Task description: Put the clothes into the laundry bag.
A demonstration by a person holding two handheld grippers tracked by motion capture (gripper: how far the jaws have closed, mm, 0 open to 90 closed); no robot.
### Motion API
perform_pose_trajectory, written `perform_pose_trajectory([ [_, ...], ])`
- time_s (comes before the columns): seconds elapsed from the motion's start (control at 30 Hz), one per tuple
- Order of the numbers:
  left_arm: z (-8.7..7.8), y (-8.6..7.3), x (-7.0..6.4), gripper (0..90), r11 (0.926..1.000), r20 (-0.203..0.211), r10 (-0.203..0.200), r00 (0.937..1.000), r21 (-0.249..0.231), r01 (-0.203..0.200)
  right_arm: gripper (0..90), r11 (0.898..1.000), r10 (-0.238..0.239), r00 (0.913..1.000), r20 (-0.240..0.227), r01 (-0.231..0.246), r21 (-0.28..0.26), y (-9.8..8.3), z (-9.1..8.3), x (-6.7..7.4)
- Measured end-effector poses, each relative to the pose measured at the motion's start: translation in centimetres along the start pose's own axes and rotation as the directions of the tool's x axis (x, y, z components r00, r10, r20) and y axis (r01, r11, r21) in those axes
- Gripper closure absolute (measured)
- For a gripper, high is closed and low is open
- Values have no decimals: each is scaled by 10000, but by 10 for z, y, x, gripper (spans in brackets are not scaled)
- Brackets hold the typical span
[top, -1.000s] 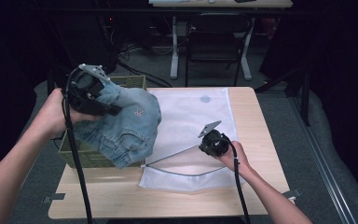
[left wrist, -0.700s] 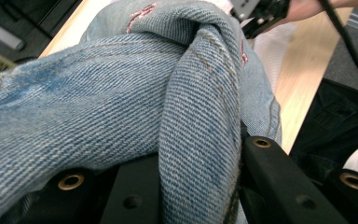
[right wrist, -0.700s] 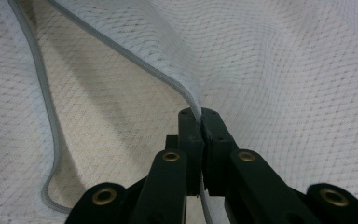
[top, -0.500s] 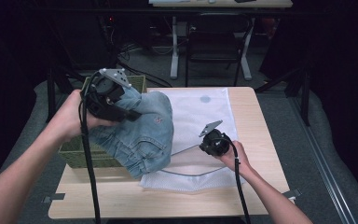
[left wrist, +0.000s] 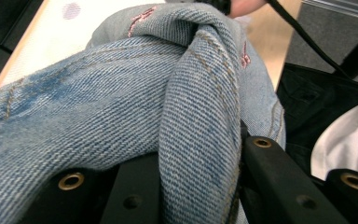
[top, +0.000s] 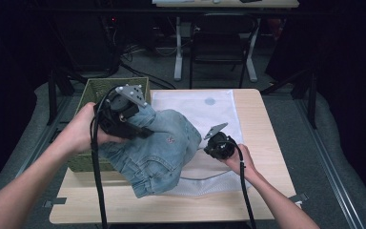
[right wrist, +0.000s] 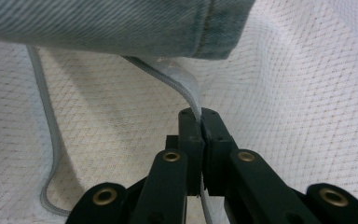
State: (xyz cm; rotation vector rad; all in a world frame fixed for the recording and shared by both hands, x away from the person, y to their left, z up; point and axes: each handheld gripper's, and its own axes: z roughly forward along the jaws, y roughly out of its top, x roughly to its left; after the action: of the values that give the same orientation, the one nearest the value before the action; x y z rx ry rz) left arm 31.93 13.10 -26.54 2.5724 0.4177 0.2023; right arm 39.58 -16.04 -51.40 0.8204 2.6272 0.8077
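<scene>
Denim jeans [top: 159,150] are clamped in the left gripper [top: 140,131], hanging over the table's [top: 262,124] centre, at three o'clock of the green basket [top: 95,90]. Right gripper [right wrist: 200,119], at four o'clock, pinches the white mesh bag's [top: 205,102] zipper edge.

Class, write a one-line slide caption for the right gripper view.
Right gripper pinches the mesh bag's zipper edge beneath hanging jeans.
</scene>
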Motion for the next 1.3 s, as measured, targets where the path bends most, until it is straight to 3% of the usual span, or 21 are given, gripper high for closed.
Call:
perform_pose_trajectory([
  [0.2,-1,-9,-12,755,9999,263,60,9996,-101,-57,883,9996,265,9996,74,-265,9,1,-1,0],
  [0.33,3,-15,-17,754,9999,391,167,9991,4,-167,883,9999,106,9998,152,-105,-64,1,0,-2],
  [0.63,7,-22,-14,754,9997,717,231,9972,33,-234,883,9992,387,9988,290,-386,-61,3,-1,-4],
  [1.0,66,-16,-7,752,9978,1352,82,9908,648,-171,883,9973,674,9977,88,-672,-281,4,-4,-6],
  [1.3,119,-7,2,750,9959,1814,-372,9827,876,215,884,9926,1046,9939,-360,-1066,-590,6,-10,-6],
])
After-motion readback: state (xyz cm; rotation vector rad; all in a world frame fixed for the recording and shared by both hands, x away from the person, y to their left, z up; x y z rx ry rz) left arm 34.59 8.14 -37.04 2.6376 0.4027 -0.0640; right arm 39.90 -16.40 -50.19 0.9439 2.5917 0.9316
